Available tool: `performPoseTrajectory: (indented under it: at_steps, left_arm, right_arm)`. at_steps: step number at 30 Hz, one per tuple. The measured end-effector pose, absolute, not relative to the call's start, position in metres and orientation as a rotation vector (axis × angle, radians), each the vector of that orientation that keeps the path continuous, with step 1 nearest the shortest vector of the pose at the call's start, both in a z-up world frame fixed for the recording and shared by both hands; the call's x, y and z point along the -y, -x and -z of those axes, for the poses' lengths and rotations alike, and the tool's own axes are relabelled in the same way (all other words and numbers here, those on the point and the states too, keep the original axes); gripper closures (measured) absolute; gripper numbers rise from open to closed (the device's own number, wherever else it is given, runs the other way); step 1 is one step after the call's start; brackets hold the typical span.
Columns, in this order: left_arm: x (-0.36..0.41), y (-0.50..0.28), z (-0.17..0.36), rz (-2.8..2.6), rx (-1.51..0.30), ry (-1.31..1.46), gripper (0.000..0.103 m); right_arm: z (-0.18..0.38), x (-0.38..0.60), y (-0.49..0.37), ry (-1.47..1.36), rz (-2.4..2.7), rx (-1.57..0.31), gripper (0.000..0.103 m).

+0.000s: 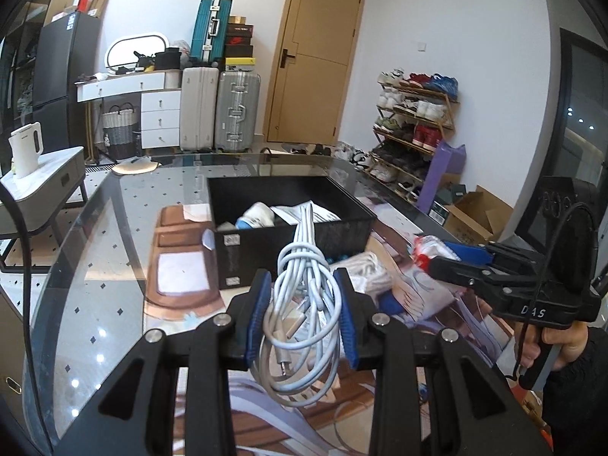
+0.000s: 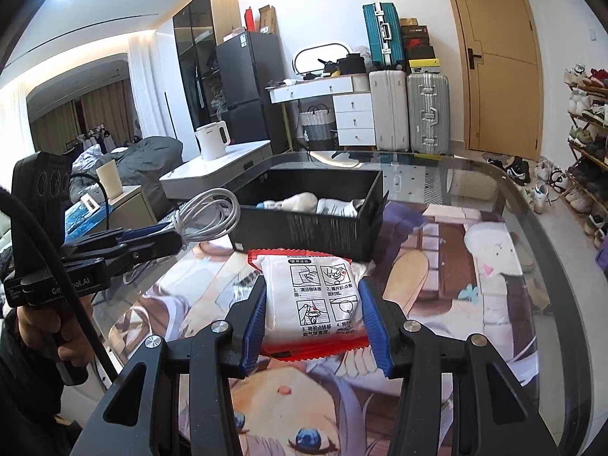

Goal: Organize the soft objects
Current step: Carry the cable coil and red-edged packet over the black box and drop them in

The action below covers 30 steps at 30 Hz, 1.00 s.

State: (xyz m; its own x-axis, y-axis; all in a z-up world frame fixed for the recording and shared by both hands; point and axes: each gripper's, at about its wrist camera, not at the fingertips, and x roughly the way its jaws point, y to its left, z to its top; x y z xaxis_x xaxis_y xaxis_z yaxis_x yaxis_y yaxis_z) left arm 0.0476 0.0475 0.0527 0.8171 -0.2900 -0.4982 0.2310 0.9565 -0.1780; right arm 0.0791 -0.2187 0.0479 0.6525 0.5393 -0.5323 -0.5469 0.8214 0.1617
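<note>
Where each tool clenches its load, cable bundle [image 1: 300,304] left, packet [image 2: 313,300] right, black box [image 2: 304,224] just ahead.

Glass-topped table [image 2: 475,174], rounded edge, printed anime mat [image 2: 437,266] under the glass. Black open box [image 2: 304,228] sits on it toward the far side, socks and white packets inside. Just right of the box in the left wrist view: white soft bundle [image 1: 364,269] and other small packets [image 1: 402,296] piled on the tabletop, touching each other.
</note>
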Motion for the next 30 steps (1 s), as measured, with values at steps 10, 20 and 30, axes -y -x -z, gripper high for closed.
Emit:
performPoseTrajectory:
  at_steps: [10, 20, 30]
  left_arm:
    - [-0.053, -0.07, -0.063, 0.257, -0.525, 0.114, 0.071]
    - [-0.055, -0.095, -0.07, 0.245, -0.515, 0.107, 0.071]
    - [-0.056, -0.119, -0.071, 0.246, -0.532, 0.102, 0.071]
  right_arm:
    - [-0.07, 0.205, -0.097, 0.044, -0.588, -0.592, 0.056]
    - [-0.084, 0.189, -0.117, 0.069, -0.598, -0.581, 0.056]
    - [-0.092, 0.175, -0.141, 0.097, -0.599, -0.587, 0.056]
